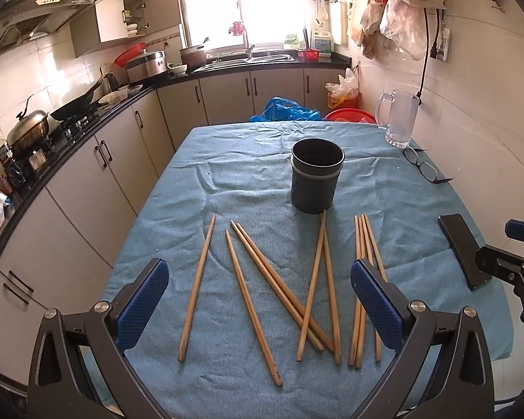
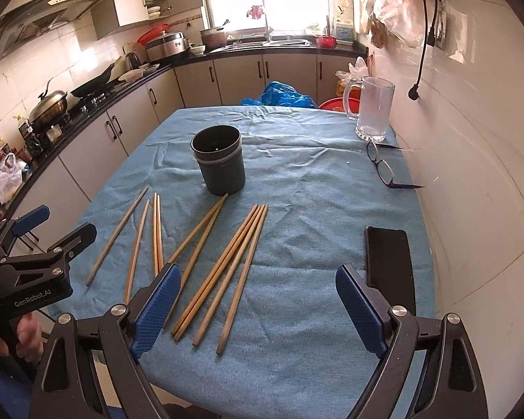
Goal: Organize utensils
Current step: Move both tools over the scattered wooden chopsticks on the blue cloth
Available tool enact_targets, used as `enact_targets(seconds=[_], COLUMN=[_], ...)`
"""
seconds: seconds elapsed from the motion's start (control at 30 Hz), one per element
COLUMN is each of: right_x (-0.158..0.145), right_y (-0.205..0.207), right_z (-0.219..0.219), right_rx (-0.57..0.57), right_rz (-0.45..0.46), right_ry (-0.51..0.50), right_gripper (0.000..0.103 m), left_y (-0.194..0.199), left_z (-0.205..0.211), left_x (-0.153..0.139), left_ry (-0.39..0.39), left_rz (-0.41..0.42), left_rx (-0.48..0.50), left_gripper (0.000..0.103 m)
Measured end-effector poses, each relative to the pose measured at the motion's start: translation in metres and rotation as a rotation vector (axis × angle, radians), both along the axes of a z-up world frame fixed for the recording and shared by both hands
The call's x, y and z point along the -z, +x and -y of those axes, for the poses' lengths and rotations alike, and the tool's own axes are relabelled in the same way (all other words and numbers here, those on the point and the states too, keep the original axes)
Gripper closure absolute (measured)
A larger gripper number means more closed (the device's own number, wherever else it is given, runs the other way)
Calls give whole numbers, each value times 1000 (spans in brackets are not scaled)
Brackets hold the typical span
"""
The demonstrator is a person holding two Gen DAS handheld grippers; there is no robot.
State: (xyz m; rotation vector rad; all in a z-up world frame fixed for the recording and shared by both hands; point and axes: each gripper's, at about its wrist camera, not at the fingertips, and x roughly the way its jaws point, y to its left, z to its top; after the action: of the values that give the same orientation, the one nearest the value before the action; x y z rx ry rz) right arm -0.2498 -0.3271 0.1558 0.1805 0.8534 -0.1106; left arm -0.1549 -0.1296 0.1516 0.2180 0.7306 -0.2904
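Several wooden chopsticks (image 1: 279, 286) lie loose on the blue cloth in front of a dark round holder (image 1: 316, 174), which stands upright and looks empty. In the right wrist view the chopsticks (image 2: 223, 272) lie left of centre and the holder (image 2: 220, 164) stands behind them. My left gripper (image 1: 260, 293) is open and empty above the near ends of the chopsticks. My right gripper (image 2: 258, 300) is open and empty above the near table edge, with a group of chopsticks just inside its left finger.
A black phone (image 2: 389, 265) lies at the right of the blue-clothed table (image 2: 314, 181). Glasses (image 2: 384, 167) and a glass mug (image 2: 373, 108) sit at the far right by the tiled wall. Kitchen counters run along the left and back.
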Motion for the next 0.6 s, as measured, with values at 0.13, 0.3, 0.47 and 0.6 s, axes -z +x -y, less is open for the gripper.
enact_targets(seconds=[0.13,0.3,0.47,0.6], right_x=[-1,-3,-1,2], right_y=[2,6,10,14], right_z=[1,3,4,5], right_rx=[11,21,27,37], right_rz=[4,13,5,-11], right_ry=[1,12,24,45], right_gripper=[10,10,10,13], left_y=[4,9,13,16], left_z=[2,1,0,-2], left_x=[-3,-7,-7,-6], left_ry=[4,5,4,1], left_rz=[5,14,13,7], left_rx=[5,13,19,20], left_gripper=[0,0,0,0])
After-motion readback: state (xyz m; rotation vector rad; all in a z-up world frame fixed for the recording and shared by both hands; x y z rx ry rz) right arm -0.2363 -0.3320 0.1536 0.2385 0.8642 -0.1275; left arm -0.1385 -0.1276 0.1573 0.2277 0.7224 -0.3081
